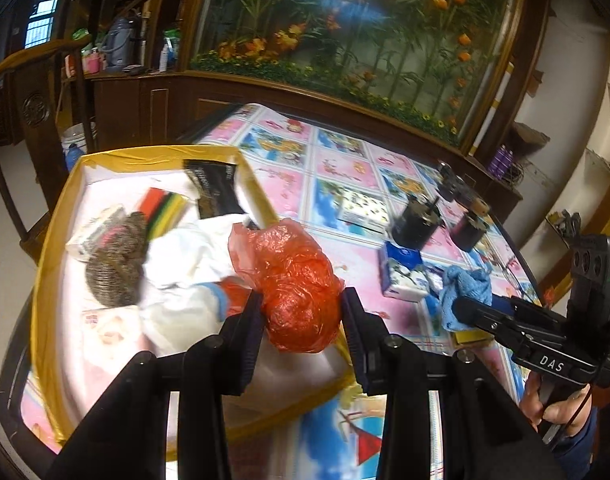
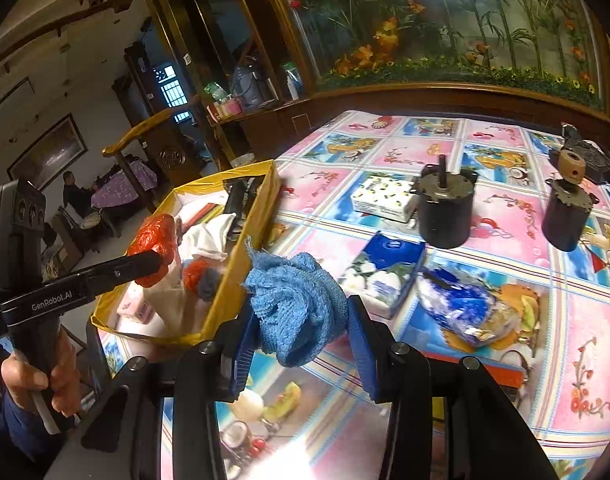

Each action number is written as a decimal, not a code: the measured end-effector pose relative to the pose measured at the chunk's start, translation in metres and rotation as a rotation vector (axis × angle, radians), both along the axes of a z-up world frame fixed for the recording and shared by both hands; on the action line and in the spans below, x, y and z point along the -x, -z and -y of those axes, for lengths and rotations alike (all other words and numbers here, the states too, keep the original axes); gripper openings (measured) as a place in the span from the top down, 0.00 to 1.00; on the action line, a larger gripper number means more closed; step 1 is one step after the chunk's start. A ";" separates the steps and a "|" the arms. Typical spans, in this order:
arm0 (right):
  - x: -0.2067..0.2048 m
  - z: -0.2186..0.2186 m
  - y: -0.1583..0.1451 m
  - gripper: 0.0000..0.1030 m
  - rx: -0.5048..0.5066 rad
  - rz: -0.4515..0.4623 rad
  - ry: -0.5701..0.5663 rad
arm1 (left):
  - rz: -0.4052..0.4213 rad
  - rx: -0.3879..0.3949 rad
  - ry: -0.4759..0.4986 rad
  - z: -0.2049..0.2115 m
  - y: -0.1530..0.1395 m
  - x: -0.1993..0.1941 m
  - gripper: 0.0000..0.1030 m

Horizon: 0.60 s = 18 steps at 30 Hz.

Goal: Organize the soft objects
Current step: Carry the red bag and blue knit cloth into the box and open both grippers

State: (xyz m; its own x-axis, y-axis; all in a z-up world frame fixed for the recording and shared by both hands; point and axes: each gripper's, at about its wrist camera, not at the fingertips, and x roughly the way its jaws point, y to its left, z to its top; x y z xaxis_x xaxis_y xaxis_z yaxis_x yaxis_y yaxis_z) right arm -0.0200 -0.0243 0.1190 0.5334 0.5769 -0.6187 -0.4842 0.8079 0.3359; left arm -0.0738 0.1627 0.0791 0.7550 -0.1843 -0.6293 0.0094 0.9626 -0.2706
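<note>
My left gripper (image 1: 303, 312) is shut on a crumpled red plastic bag (image 1: 295, 284) and holds it over the near right corner of the yellow-rimmed box (image 1: 53, 248). The right wrist view shows the red plastic bag (image 2: 153, 240) above the box (image 2: 229, 292). Inside lie a white cloth (image 1: 189, 260), a grey knitted piece (image 1: 113, 264), a striped sponge (image 1: 163, 208) and a black packet (image 1: 213, 190). My right gripper (image 2: 301, 324) is shut on a bunched blue cloth (image 2: 297, 304), lifted just right of the box. That blue cloth (image 1: 463, 288) hangs from the right gripper in the left wrist view.
On the flowered tablecloth (image 2: 425, 148) stand two black cylinders (image 2: 445, 212) (image 2: 565, 216). A white patterned tissue pack (image 2: 385, 198), a blue tissue pack (image 2: 385, 272) and a blue foil bag (image 2: 461, 308) lie nearby. A wooden cabinet (image 1: 153, 100) runs behind the table.
</note>
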 end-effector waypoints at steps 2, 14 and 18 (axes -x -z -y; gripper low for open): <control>-0.001 -0.012 -0.002 0.54 0.002 -0.007 -0.016 | 0.006 0.000 -0.029 -0.014 -0.002 0.002 0.64; -0.016 -0.092 -0.025 0.54 0.067 -0.003 -0.117 | -0.014 0.025 -0.134 -0.092 0.000 -0.004 0.64; -0.029 -0.114 -0.030 0.54 0.066 -0.031 -0.130 | -0.030 0.030 -0.147 -0.111 0.000 -0.015 0.64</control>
